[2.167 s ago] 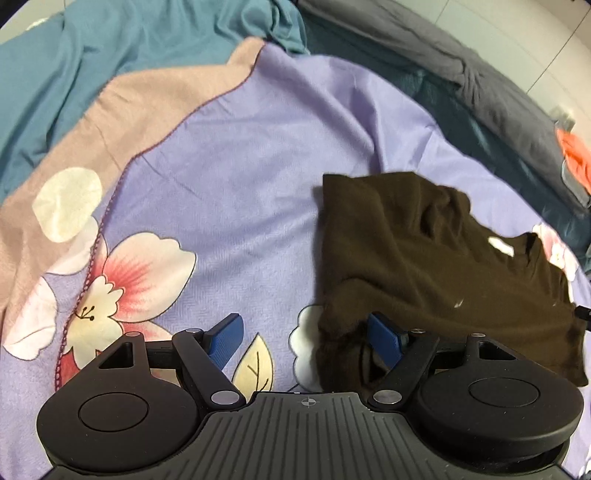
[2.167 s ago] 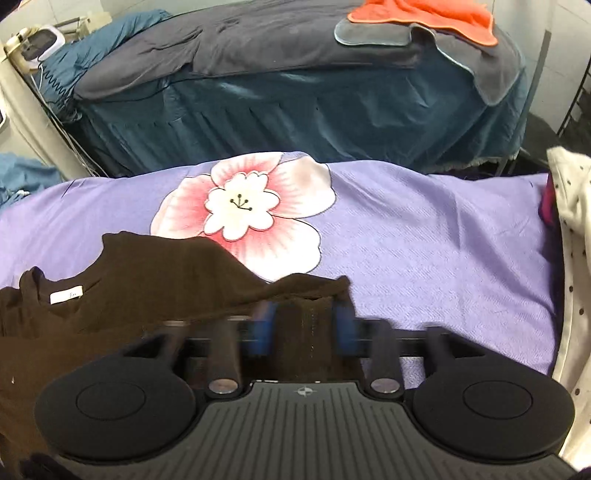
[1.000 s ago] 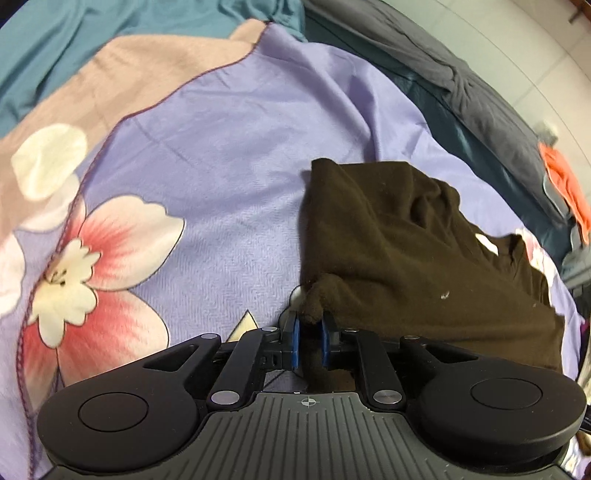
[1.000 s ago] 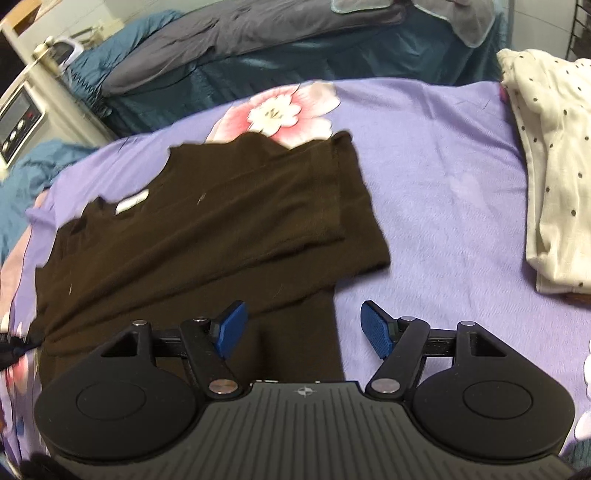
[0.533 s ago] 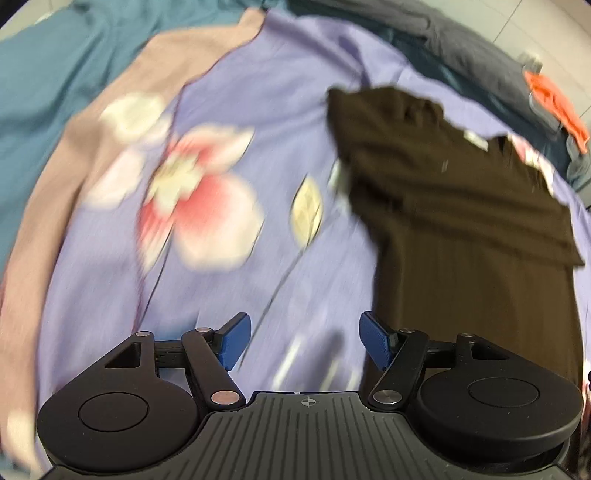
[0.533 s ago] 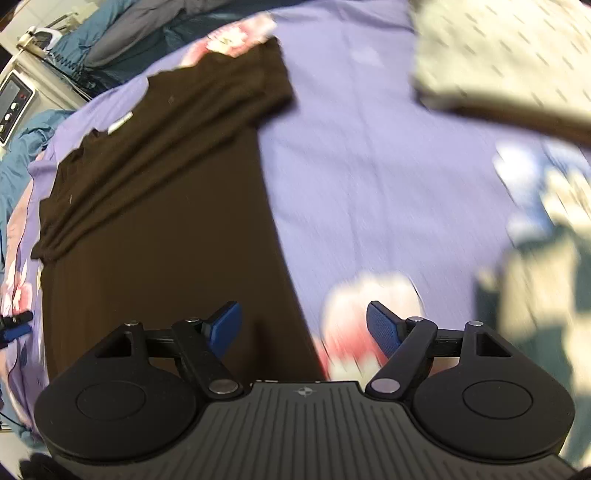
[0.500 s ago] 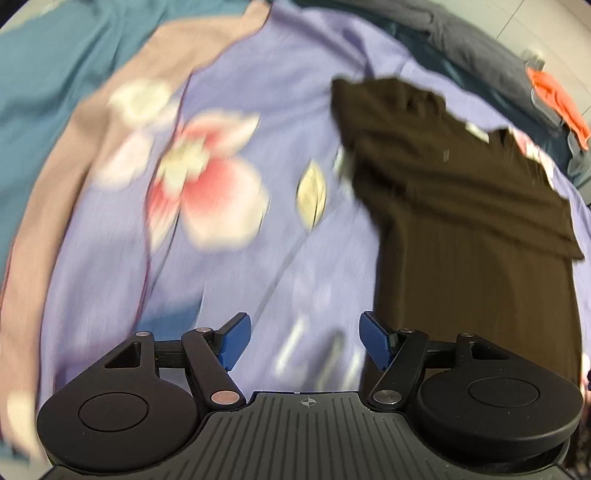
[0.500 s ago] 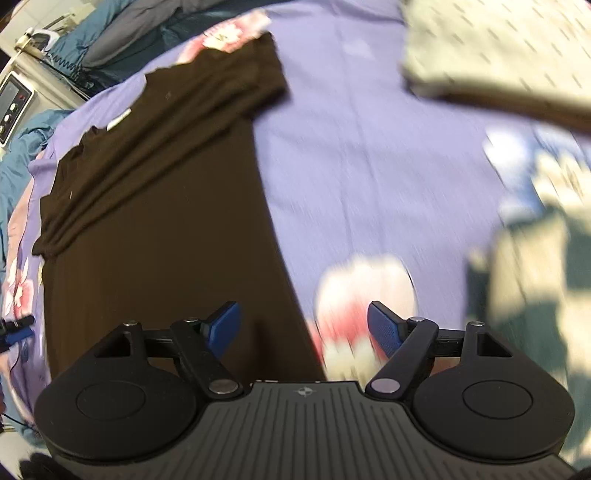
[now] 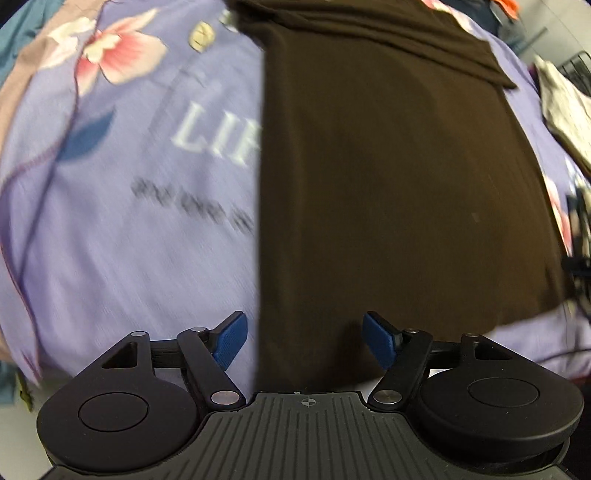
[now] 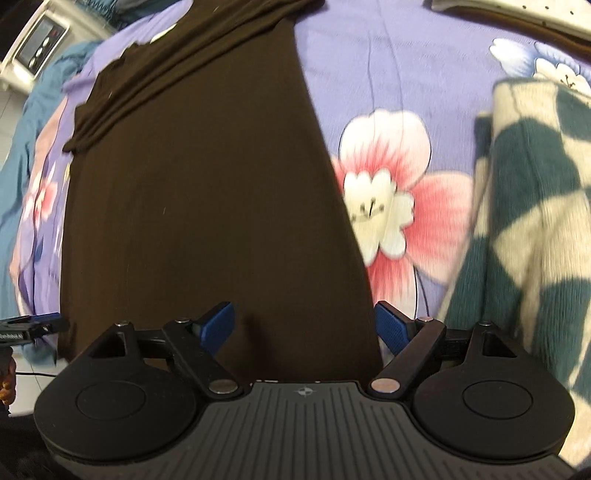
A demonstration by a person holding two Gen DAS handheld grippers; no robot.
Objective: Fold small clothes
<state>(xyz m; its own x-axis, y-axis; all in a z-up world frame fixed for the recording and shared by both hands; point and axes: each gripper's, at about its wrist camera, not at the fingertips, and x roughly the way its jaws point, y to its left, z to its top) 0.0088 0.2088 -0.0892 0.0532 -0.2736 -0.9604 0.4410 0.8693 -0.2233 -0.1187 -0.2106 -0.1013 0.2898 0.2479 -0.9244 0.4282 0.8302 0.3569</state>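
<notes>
The left gripper (image 9: 302, 339) is standing with its blue fingers (image 9: 229, 339) spread wide and gripping nothing; the left edge of the brown shirt (image 9: 388, 177) is running down just inside the left finger, so the jaws are straddling that lower corner. The right gripper (image 10: 306, 325) is opening its jaws, with cloth lying between them but not pressed; the shirt's right edge is falling just inside its right finger. Both tools are pointing steeply down at the near hem, probably so each can take a bottom corner and fold the body up toward the sleeves, which are already lying folded across the far end. The shirt is lying flat and narrow on the purple floral sheet (image 9: 122, 229), stretching away from both pairs of fingers. Right of the right fingers a checked cloth (image 10: 532, 221) is lying near. The hem itself is hidden behind the gripper bodies, the printed lettering left of the shirt is blurring, and a pale spotted garment (image 10: 517, 14) is cut off at the far edge
</notes>
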